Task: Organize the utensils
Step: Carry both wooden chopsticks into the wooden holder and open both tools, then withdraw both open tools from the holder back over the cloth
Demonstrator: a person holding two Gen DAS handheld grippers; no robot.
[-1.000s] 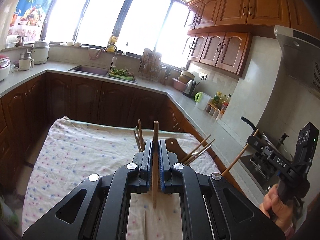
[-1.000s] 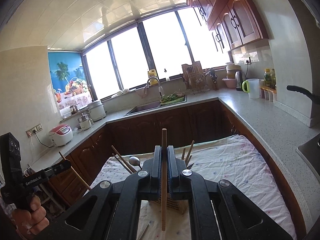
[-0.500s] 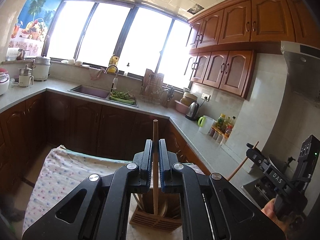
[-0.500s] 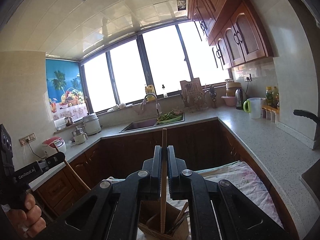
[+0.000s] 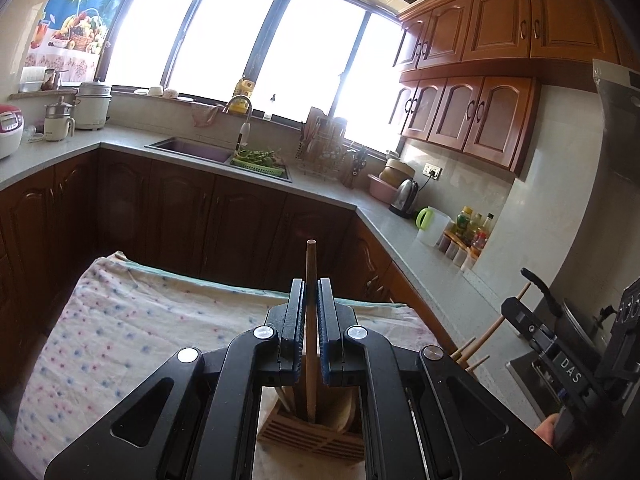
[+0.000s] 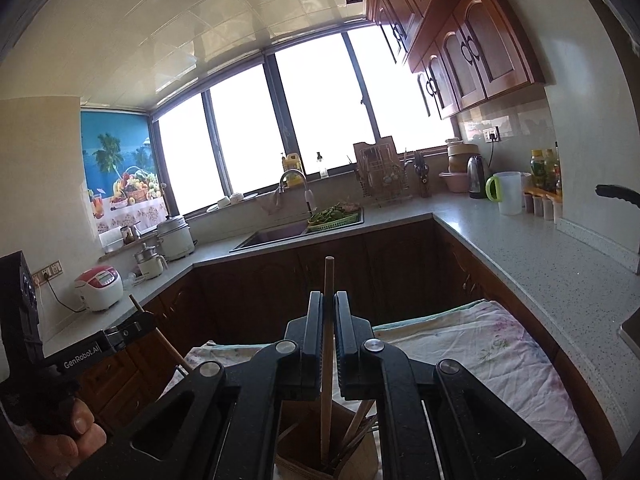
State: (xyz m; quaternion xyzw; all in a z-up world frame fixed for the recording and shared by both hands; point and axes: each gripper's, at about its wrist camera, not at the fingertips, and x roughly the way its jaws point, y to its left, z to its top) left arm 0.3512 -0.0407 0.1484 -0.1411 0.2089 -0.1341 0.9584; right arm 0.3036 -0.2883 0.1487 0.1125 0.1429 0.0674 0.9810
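Inspecting from the wooden utensil holder (image 5: 310,436) outward: one slatted holder noted, standing on one dotted cloth (image 5: 132,332) covering the table. Directly above the holder, left gripper (image 5: 311,332) clamped on one wooden chopstick (image 5: 310,280), held upright, lower end reaching down inside the holder. Same holder (image 6: 320,452) seen in the right wrist view, with right gripper (image 6: 328,344) likewise closed tight on a second wooden chopstick (image 6: 329,280), upright, tip down among the sticks already standing there. Two gripped chopsticks in total, one per gripper. At least three further sticks (image 6: 360,420) leaning in the holder; exact count not determinable. Beyond the holder, one sink (image 5: 192,150) set in the far counter. Right of the holder, one kettle (image 5: 405,198) and one green-handled jug (image 5: 432,226).
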